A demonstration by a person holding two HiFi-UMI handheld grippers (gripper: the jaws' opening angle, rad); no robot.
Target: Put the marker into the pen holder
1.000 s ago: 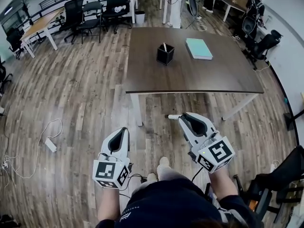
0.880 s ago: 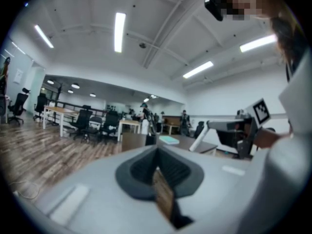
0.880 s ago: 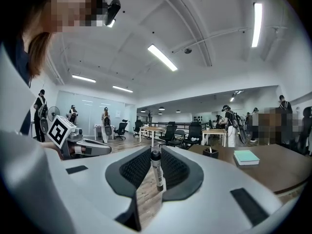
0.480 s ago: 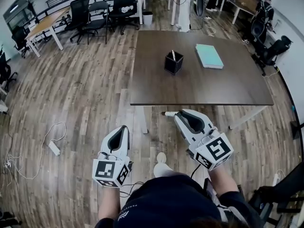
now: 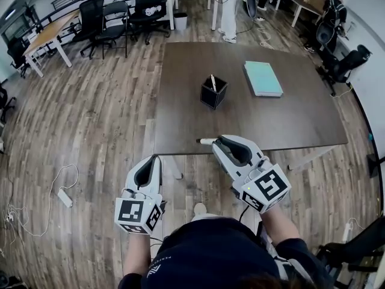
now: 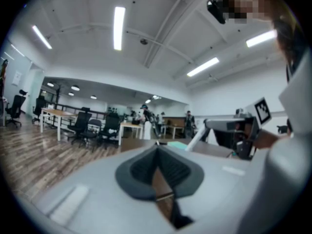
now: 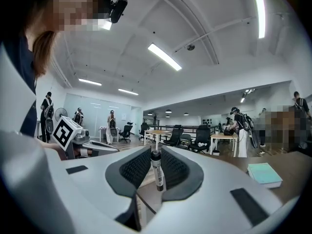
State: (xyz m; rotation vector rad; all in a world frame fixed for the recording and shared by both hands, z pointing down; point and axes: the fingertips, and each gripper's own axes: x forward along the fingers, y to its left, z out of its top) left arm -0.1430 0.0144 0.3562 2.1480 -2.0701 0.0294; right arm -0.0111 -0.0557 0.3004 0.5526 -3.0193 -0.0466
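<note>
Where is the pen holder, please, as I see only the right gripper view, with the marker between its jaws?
Observer: In the head view, the black pen holder stands on the dark table, left of the teal book, beyond the right gripper.
Operator: Thank you. Is the holder empty?
Observer: No, a white pen-like stick already leans in it.
Operator: And is the left gripper carrying anything?
Observer: No; the left gripper is empty, jaws together, over the floor short of the table's near edge.
</note>
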